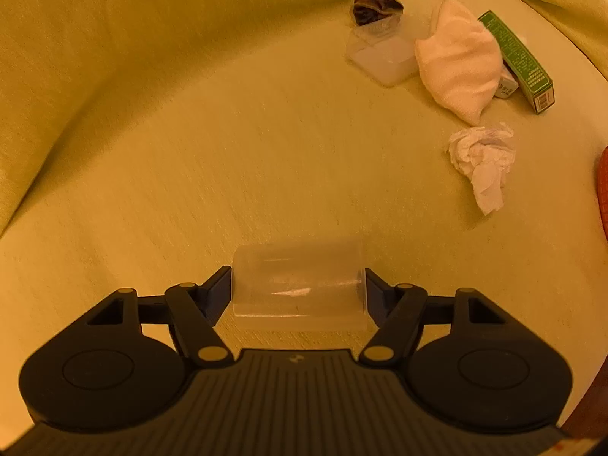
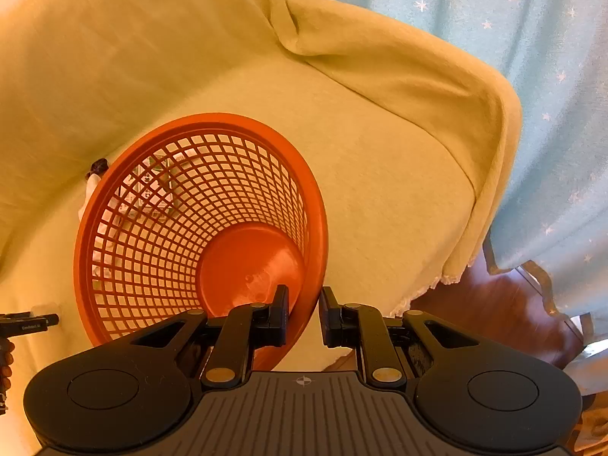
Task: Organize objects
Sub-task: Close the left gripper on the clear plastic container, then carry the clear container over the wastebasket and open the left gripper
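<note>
My left gripper [image 1: 297,275] is shut on a clear plastic container [image 1: 296,258], one finger pressed on each side, low over the yellow cover [image 1: 190,171]. An orange mesh basket [image 2: 152,228] is tipped up on its edge in the right wrist view. My right gripper [image 2: 304,306] is shut on its rim, one finger inside and one outside. Far right in the left wrist view lie a white cloth bundle [image 1: 459,60], a green carton [image 1: 516,57], crumpled paper [image 1: 482,159], a second clear container [image 1: 383,57] and a dark patterned item [image 1: 376,5].
The yellow cover [image 2: 380,190] drapes over a backrest and an arm. A pale blue starred curtain [image 2: 513,38] hangs to the right, above a wooden floor [image 2: 501,304]. A small white box [image 1: 507,87] sits by the green carton. The basket's orange edge [image 1: 603,186] shows at the right border.
</note>
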Motion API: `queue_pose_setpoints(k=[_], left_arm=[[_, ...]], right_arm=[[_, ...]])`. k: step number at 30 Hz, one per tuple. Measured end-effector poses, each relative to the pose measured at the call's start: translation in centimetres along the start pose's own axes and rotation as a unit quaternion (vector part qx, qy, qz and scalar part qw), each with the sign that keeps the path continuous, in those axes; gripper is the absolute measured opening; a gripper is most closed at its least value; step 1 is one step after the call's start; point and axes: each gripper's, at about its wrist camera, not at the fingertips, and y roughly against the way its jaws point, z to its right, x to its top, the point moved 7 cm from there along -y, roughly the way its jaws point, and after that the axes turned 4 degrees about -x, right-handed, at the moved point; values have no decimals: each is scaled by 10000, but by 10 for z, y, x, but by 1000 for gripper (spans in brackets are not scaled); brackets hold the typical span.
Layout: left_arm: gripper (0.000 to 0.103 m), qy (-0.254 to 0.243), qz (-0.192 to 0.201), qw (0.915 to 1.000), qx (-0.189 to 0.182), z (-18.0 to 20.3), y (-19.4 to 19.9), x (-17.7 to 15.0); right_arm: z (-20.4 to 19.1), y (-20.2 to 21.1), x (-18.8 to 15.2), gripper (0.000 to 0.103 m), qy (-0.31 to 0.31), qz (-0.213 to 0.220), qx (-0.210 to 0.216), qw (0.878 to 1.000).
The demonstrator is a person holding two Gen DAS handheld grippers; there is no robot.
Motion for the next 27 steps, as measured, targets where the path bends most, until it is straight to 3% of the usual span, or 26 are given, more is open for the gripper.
queue_pose_setpoints(k=[5, 15, 27], left_arm=[[67, -205, 145, 9997, 2, 18, 25, 13], [67, -647, 534, 9951, -522, 97, 114, 53], [67, -1475, 683, 9795, -1189, 202, 187, 76]], right_arm=[[-2, 0, 0, 13, 62, 2, -33, 10000], [-4, -1, 3, 13, 64, -46, -34, 10000], [-10, 0, 14, 13, 133, 21, 100, 9999]])
